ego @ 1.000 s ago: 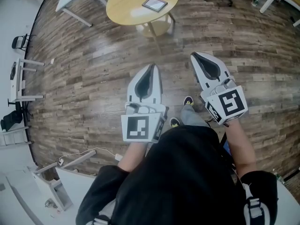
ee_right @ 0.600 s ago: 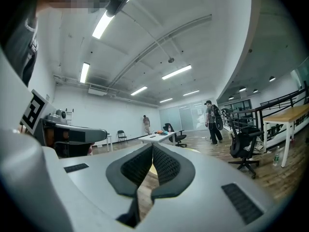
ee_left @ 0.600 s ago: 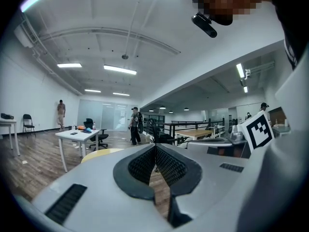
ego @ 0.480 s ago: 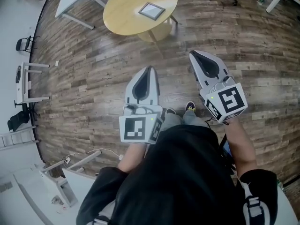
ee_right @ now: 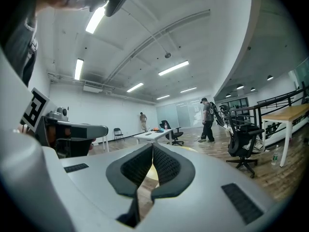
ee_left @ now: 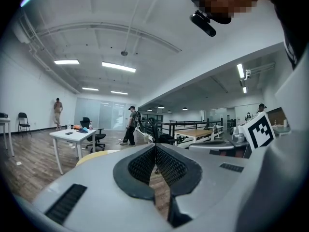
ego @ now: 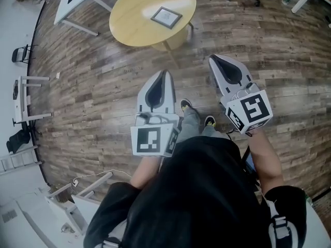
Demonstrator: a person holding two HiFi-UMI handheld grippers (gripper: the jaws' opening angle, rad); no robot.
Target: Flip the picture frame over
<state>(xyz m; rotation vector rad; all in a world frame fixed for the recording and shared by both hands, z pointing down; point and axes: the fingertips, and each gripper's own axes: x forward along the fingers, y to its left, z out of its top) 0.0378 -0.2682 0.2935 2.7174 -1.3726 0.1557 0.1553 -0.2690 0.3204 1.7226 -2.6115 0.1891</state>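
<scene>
a round yellow counter (ego: 132, 22) stands at the far side of the wood-plank floor (ego: 93, 97) — a picture frame (ego: 166, 17) lies flat on its top, right of the middle, turned askew, pale inside a dark border.

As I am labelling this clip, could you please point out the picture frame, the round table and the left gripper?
picture frame (ego: 166, 17): head view, middle of its face.
round table (ego: 133, 15): head view, bare top left of the frame.
left gripper (ego: 166, 73): head view, tip where its fingers meet.
</scene>
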